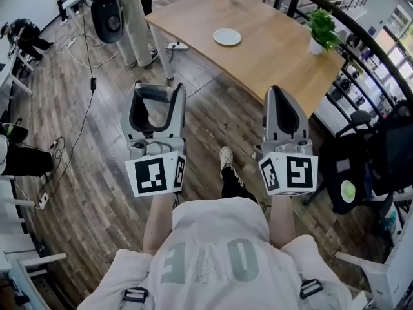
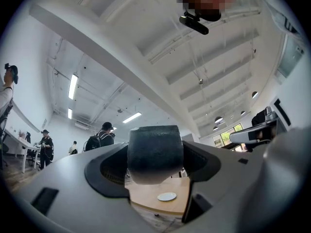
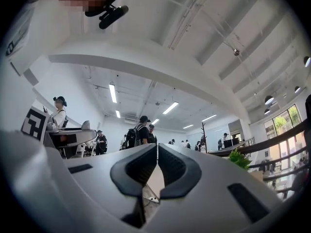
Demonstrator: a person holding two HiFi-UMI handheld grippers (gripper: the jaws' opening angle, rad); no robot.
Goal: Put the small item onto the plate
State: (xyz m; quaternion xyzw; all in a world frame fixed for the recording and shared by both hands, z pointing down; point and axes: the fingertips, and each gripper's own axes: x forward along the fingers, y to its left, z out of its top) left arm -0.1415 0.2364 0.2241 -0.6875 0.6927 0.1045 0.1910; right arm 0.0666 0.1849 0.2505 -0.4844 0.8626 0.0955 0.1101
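Well short of the pale wooden table (image 1: pixel 277 57), we hold the dark grey, matt, round-sided small item (image 2: pixel 155 152) clamped between the two jaws of the left gripper (image 1: pixel 157 97), raised over the plank floor (image 1: pixel 213 118). The pads press on its two sides, and it fills the gap between them. The right gripper (image 1: pixel 279 94) is beside it with its jaws closed together on nothing.

The small white round plate (image 1: pixel 227 37) lies alone on the table ahead, well apart from both grippers. A green potted plant (image 1: pixel 321 28) stands at the far edge.

We judge the small item to be light and not fragile. Its dull, grainy surface looks like foam or rubber, so it should give a little under the pads and resist slipping. Whether it is solid or hollow we cannot tell. The present hold, square across its middle, looks like the right place to grip it.

Its curved sides suggest it may roll once freed. We would therefore set it low on the flat centre of the plate rather than drop it. The plate looks hard and smooth and could slide if nudged.
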